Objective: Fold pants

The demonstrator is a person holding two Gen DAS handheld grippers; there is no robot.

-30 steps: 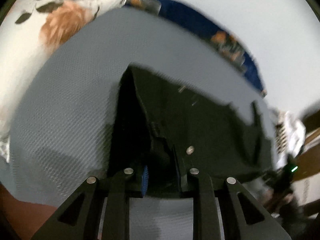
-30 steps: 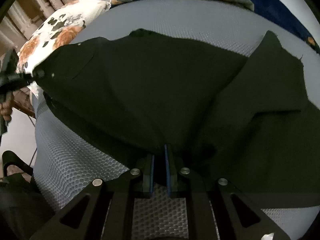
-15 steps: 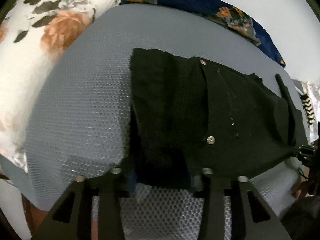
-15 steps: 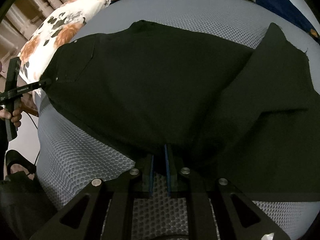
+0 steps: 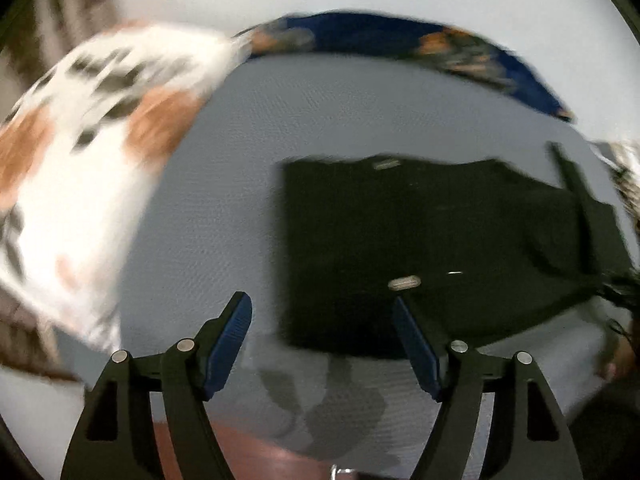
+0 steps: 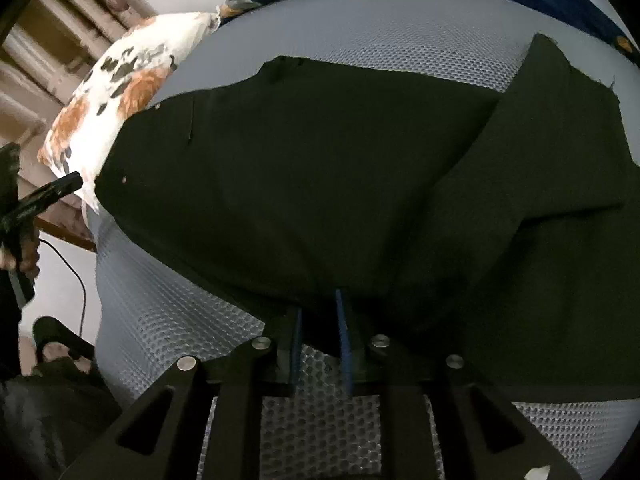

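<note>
Black pants (image 6: 340,184) lie on a grey mesh mattress (image 6: 180,312), one leg folded over at the right. In the blurred left wrist view the pants (image 5: 420,240) lie flat with the waist end nearest me. My left gripper (image 5: 322,314) is open and empty, held just above the near waist edge. It shows from the right wrist view at the far left (image 6: 52,190), off the pants' waist corner. My right gripper (image 6: 318,308) has its blue pads a small gap apart around the near edge of the pants.
A white floral pillow (image 5: 80,168) lies left of the pants, also seen from the right wrist (image 6: 116,92). A blue floral blanket (image 5: 400,40) runs along the mattress's far edge. A wooden headboard (image 6: 48,60) and a cable (image 6: 76,272) are at the left.
My left gripper let go of the waist, opened wide and drew back to the left; the waist dropped flat. My right gripper's pads parted slightly.
</note>
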